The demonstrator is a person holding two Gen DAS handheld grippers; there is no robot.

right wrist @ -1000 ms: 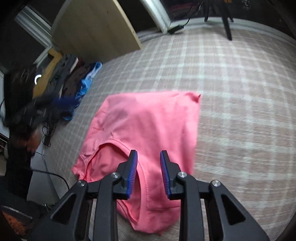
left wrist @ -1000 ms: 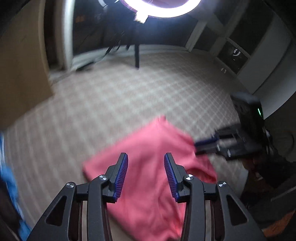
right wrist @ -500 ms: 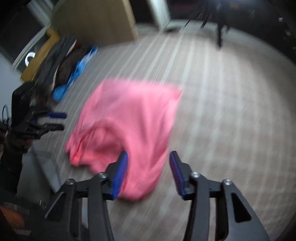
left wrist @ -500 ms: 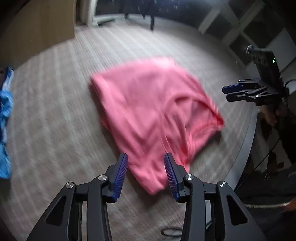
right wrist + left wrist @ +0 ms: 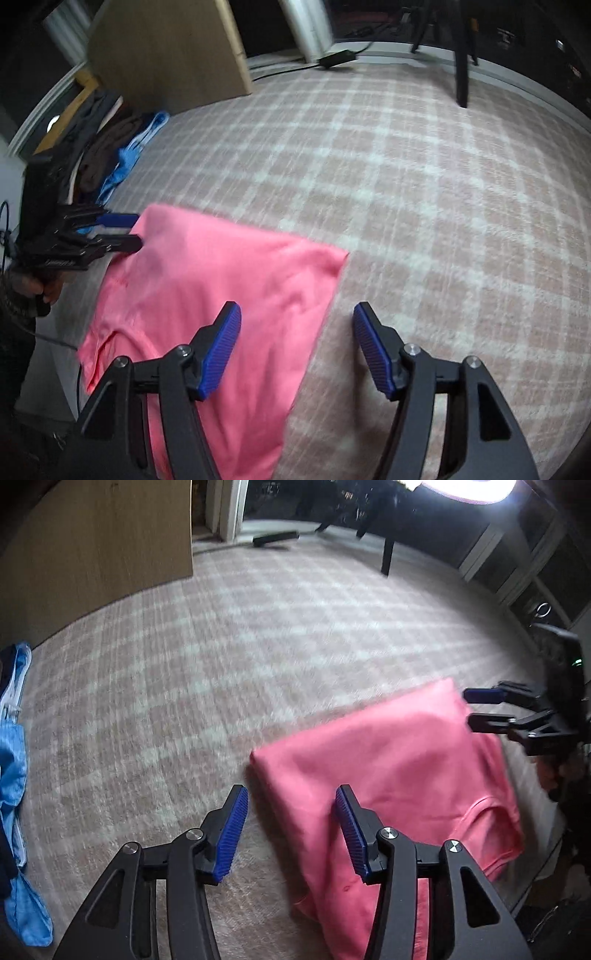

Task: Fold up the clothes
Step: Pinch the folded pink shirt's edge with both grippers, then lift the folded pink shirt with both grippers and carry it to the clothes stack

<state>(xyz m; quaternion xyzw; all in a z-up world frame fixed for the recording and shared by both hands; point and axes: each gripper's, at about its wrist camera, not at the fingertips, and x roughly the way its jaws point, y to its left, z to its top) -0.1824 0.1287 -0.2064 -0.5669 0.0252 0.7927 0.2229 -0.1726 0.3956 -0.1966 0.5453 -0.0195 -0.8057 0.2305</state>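
A pink garment [image 5: 399, 768] lies folded on the plaid-covered surface [image 5: 258, 646], its neckline toward the near edge. My left gripper [image 5: 291, 801] hovers open above the garment's left edge, holding nothing. In the right wrist view the same pink garment [image 5: 207, 295] lies at lower left, and my right gripper [image 5: 297, 314] stands wide open over its right edge, empty. Each gripper shows in the other's view: the right gripper [image 5: 467, 709] by the garment's far right corner, the left gripper [image 5: 136, 230] by its far left corner, both with fingers apart.
A pile of blue and dark clothes [image 5: 122, 147] lies at the surface's left side, seen also as blue cloth [image 5: 14, 738]. A wooden board [image 5: 166, 51] stands behind it. A black stand leg [image 5: 461, 74] rises at the back. The surface's edge runs just behind the garment.
Both grippers have swung about over the pink garment without gripping it. The right gripper's fingers stand wider apart than a second ago. The garment lies about as before.
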